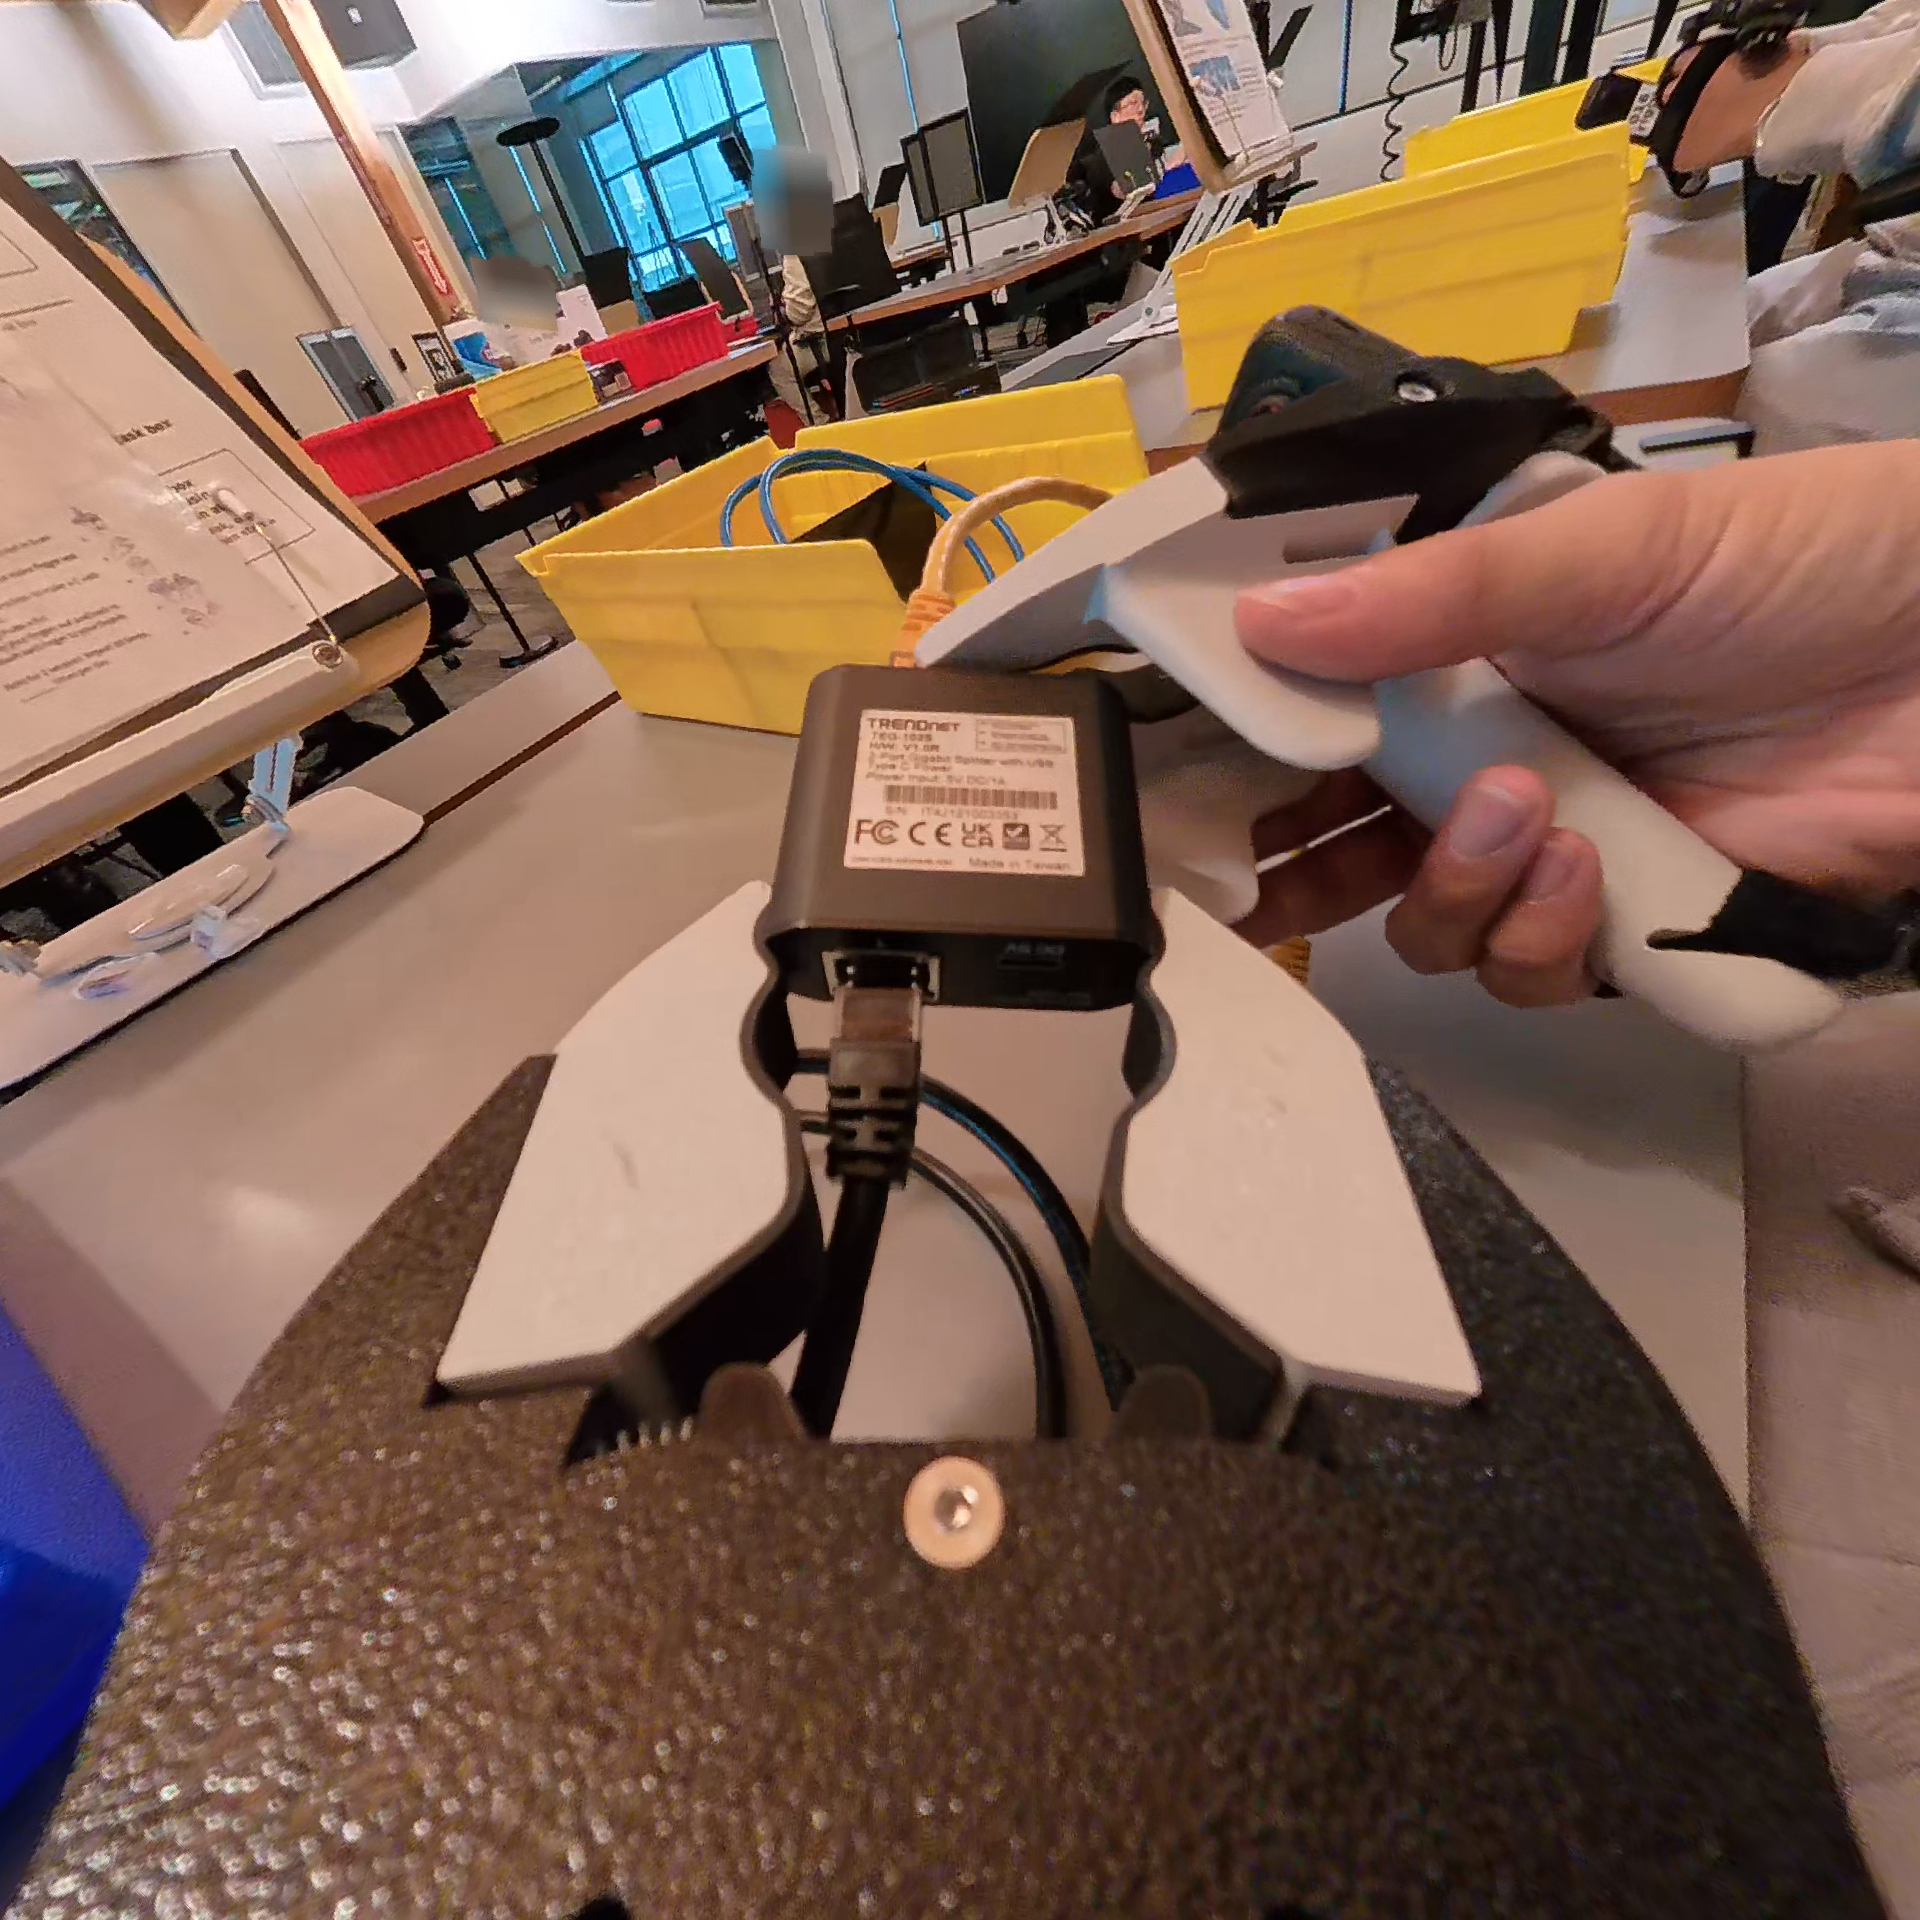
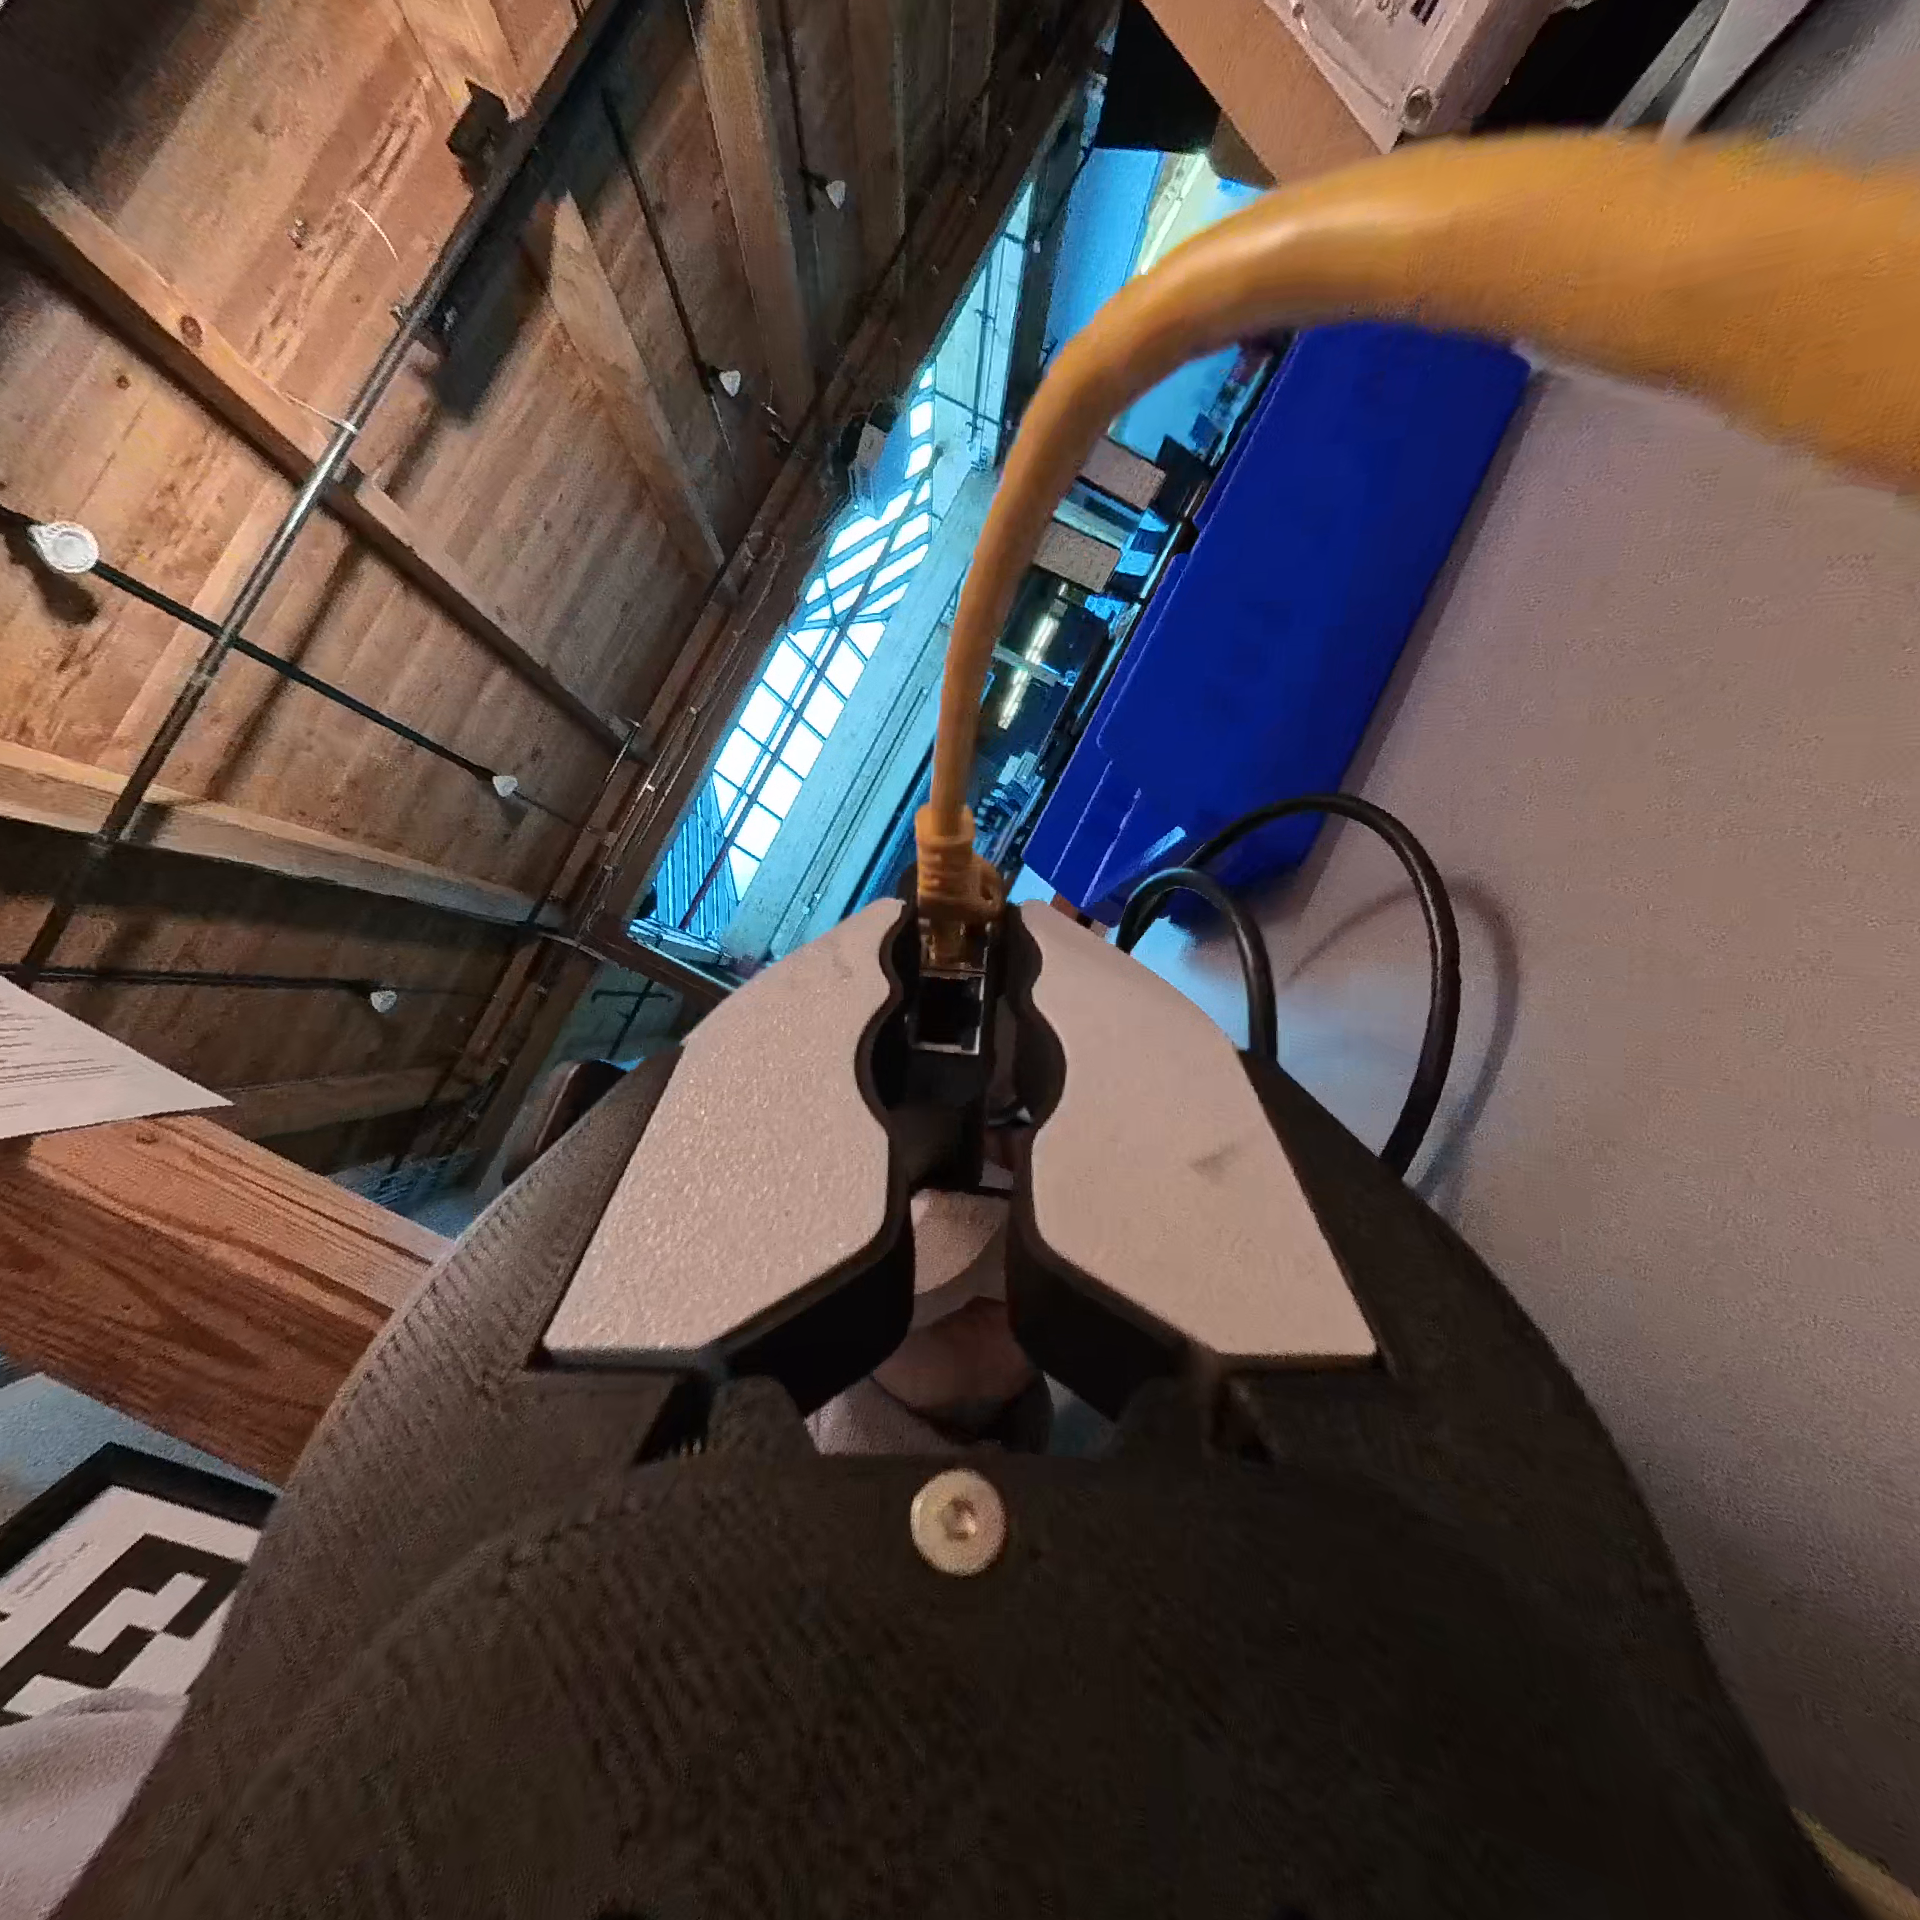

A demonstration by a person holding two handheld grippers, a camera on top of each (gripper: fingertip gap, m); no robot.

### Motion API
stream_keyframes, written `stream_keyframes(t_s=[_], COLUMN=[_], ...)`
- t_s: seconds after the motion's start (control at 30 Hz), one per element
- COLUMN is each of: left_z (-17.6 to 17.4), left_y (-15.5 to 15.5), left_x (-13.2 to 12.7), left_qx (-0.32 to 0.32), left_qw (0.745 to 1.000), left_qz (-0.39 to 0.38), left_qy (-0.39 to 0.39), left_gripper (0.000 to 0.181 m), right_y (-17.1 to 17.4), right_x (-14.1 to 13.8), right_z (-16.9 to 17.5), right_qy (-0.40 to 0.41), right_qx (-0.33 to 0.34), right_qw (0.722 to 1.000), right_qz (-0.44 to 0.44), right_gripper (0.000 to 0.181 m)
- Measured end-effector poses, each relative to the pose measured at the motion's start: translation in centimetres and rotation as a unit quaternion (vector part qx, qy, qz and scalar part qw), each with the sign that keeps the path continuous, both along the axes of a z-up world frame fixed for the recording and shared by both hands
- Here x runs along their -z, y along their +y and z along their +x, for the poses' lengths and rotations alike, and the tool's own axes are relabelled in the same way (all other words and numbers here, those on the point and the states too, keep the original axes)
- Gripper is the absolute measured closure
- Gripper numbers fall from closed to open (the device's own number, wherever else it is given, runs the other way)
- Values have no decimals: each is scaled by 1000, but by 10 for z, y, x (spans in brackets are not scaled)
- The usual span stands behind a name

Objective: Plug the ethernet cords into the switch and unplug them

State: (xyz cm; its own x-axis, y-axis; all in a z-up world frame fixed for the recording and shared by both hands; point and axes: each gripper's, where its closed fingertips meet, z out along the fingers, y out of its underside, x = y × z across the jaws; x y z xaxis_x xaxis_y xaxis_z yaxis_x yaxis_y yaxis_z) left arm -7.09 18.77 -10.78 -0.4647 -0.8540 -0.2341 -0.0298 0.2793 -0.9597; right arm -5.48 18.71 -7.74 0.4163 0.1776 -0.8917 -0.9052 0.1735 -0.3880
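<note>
Grey and matte, the table runs under everything, in a workshop of bins and wooden ceiling beams.

Nearest, the left hand-held gripper has its pale, gritty-faced fingers pinching the switch by its two sides, holding it off the table. The switch is a small black box with rounded edges and a white label on its upper face. A black ethernet cord, with a ribbed rubbery boot, sits plugged into its near port.

At the far end, the right hand-held gripper is pressed together on the orange plug of the orange ethernet cord, right at the switch's far ports. A person's hand grips its handle. I cannot tell whether the plug is fully seated.

Risks, as I judge them: the grip on the smooth casing is shallow, so a hard pull or push could slide the switch out; a pull with the latch tab unpressed could strain the plug; the stiff orange loop could twist it askew.

Beyond stands a yellow bin holding a blue cord.
</note>
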Motion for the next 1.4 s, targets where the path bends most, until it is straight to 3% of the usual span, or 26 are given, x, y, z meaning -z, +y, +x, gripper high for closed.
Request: stream_keyframes(t_s=[0.4, 0.7, 1.07, 1.23, 1.4], left_z=[1, 3, 8, 7, 7], left_y=[0, -4, 1, -3, 0], left_x=[4, 6, 0, -4, -6], left_qx=[-8, -15, -80, -62, -86], left_qw=[1000, 999, 991, 996, 991], left_qz=[12, 27, 78, 29, 58], left_qy=[1, -15, -71, -63, -84], left_gripper=[120, 120, 120, 120, 120], right_y=[-1, -6, -2, -2, -5], right_x=[5, 4, -7, -9, -14], right_z=[-1, -4, -5, -4, -1], right_qy=[17, -94, -163, -165, -129], right_qx=[13, 34, 33, 24, 36], right_qw=[1000, 995, 986, 986, 991], right_qz=[11, -15, -16, -5, 31], right_gripper=[168, 168, 170, 170, 170])
